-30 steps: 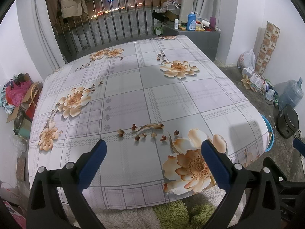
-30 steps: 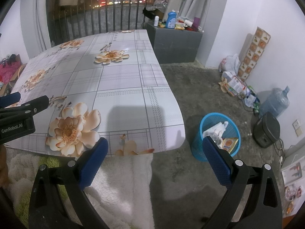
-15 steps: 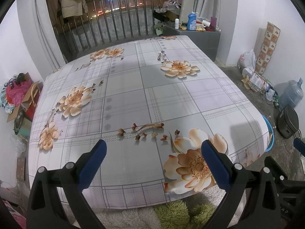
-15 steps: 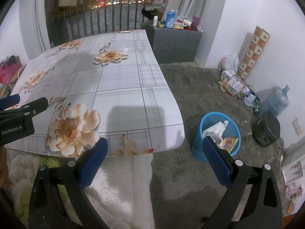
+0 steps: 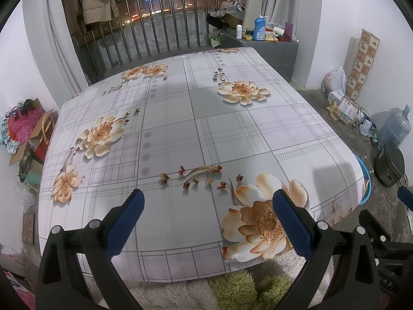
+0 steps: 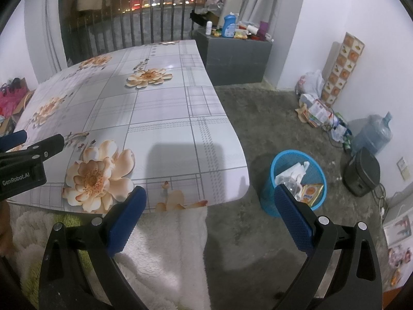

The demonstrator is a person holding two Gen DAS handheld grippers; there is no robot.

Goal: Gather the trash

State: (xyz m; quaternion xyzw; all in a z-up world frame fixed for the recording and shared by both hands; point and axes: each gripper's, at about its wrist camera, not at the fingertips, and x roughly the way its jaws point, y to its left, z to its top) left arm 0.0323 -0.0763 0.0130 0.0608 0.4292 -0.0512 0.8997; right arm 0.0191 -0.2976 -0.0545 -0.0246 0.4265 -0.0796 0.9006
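Note:
A blue mesh bin (image 6: 276,165) stands on the floor right of the table and holds crumpled white paper (image 6: 293,171) and an orange wrapper (image 6: 311,192). Its rim (image 5: 366,180) peeks past the table corner in the left wrist view. My left gripper (image 5: 207,206) hovers open over the near edge of the flower-print table (image 5: 180,134), holding nothing. My right gripper (image 6: 209,204) is open and empty, held over the table's near right corner (image 6: 240,180) and the floor. The left gripper's body (image 6: 23,165) shows at the left edge of the right wrist view.
A white and green fluffy rug (image 6: 165,245) lies under the near table edge. A dark cabinet (image 6: 232,54) with bottles stands at the back. Bags and papers (image 6: 315,106), a water jug (image 6: 371,134) and a black device (image 6: 361,173) line the right wall. Boxes and bags (image 5: 23,134) sit left.

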